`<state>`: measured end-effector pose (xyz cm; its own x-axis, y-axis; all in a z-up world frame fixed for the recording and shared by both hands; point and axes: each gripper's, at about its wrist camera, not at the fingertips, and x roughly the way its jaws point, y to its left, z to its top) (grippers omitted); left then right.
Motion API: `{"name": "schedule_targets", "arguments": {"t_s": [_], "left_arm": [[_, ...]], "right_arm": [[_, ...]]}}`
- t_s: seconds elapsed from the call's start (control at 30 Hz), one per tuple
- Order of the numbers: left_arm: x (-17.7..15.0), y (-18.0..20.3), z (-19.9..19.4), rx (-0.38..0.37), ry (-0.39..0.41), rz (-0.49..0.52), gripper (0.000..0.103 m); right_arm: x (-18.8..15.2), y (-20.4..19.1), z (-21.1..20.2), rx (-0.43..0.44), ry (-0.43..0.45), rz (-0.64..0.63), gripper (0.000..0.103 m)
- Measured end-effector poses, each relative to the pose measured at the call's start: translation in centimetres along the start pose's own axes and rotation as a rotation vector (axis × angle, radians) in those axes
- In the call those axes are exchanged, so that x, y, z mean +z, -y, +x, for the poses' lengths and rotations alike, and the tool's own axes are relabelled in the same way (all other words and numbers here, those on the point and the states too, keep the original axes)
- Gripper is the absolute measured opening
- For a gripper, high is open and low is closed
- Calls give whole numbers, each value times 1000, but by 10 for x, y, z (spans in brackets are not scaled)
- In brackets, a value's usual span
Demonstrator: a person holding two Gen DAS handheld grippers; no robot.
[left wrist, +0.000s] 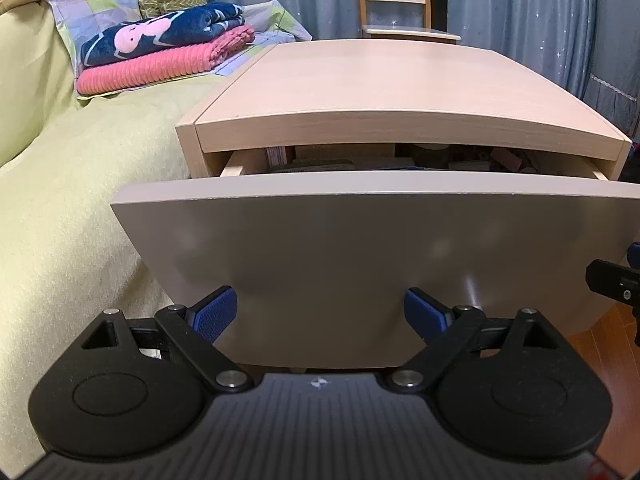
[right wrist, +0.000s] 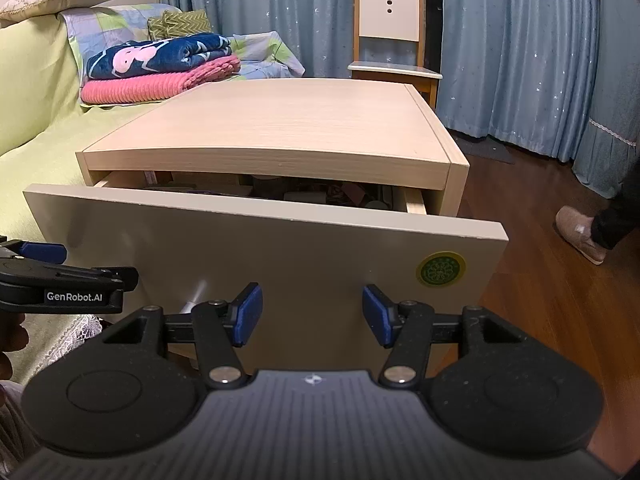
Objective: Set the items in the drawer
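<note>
A light wooden bedside cabinet [left wrist: 376, 80] [right wrist: 280, 120] stands by the bed, its top drawer pulled partly out. The drawer's pale front panel [left wrist: 360, 248] [right wrist: 260, 248] fills the middle of both views. Through the gap above it, several mixed items [left wrist: 460, 160] [right wrist: 328, 194] lie inside the drawer, mostly in shadow. My left gripper [left wrist: 320, 314] is open just in front of the panel's lower part, holding nothing. My right gripper [right wrist: 313, 314] is open too, empty, close to the panel. The left gripper's body [right wrist: 60, 280] shows at the left edge of the right wrist view.
A bed with a green cover [left wrist: 72, 200] lies left of the cabinet, with folded pink and blue blankets [right wrist: 160, 68] and pillows on it. A white chair [right wrist: 394, 40] stands behind, before blue curtains. A person's slippered foot [right wrist: 580, 232] rests on the wooden floor at right.
</note>
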<state>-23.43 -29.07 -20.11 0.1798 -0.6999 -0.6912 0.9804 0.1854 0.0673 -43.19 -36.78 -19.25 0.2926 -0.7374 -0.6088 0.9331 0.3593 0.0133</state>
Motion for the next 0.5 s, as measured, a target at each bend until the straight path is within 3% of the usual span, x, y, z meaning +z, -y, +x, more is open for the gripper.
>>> {"name": "schedule_targets", "arguments": {"t_s": [0.5], "left_arm": [[5,-2,6,6,15,-1,92]], "right_arm": [[0,-3,4,-10,4,-6,53]]}}
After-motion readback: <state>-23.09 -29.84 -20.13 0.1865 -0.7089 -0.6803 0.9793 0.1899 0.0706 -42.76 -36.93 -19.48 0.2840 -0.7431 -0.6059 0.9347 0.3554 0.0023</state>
